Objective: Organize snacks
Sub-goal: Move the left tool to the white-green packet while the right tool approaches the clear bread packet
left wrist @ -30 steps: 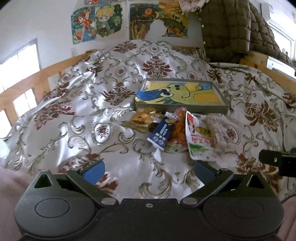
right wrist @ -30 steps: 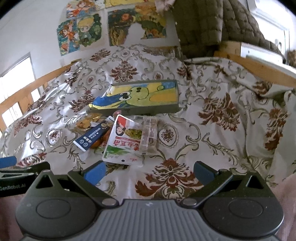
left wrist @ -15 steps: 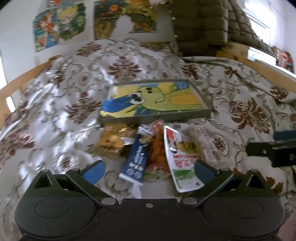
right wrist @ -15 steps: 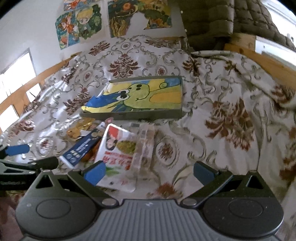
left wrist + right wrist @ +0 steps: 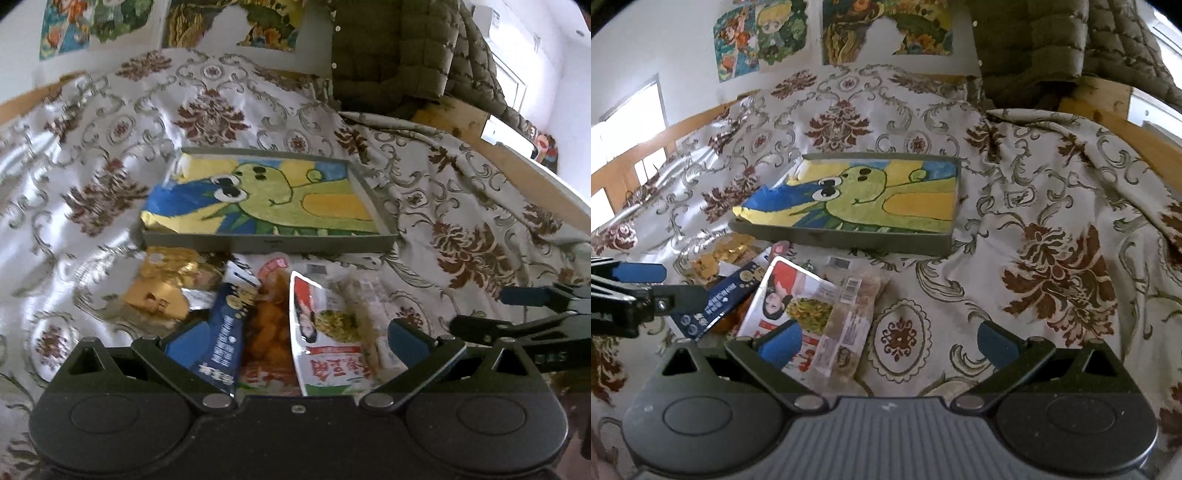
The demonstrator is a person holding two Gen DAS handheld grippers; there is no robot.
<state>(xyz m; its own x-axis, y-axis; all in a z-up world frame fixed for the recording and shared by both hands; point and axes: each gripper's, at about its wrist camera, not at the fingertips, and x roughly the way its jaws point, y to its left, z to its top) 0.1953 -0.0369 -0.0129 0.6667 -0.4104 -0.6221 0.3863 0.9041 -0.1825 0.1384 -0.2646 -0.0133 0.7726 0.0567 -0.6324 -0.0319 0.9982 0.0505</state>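
A pile of snacks lies on the bedspread in front of a shallow grey tray (image 5: pixel 266 242) lined with a green cartoon picture. The pile holds a gold packet (image 5: pixel 159 291), a dark blue packet (image 5: pixel 221 332), an orange snack bag (image 5: pixel 267 328), a red and white pouch (image 5: pixel 325 332) and a clear wrapped bar (image 5: pixel 849 317). My left gripper (image 5: pixel 284 343) is open, low over the blue packet and pouch. My right gripper (image 5: pixel 886 341) is open, its left finger over the pouch (image 5: pixel 786 299), the bar between the fingers. The tray (image 5: pixel 849 240) holds no snacks.
The floral bedspread (image 5: pixel 1060 273) is rumpled, with folds to the right of the tray. A wooden bed rail (image 5: pixel 1137 133) runs along the right, a quilted green coat (image 5: pixel 399 48) hangs behind, and posters (image 5: pixel 761 33) cover the wall.
Both grippers have moved forward and down toward the snack pile, the left one also swinging right. The snacks and tray have not moved. Both stay open.
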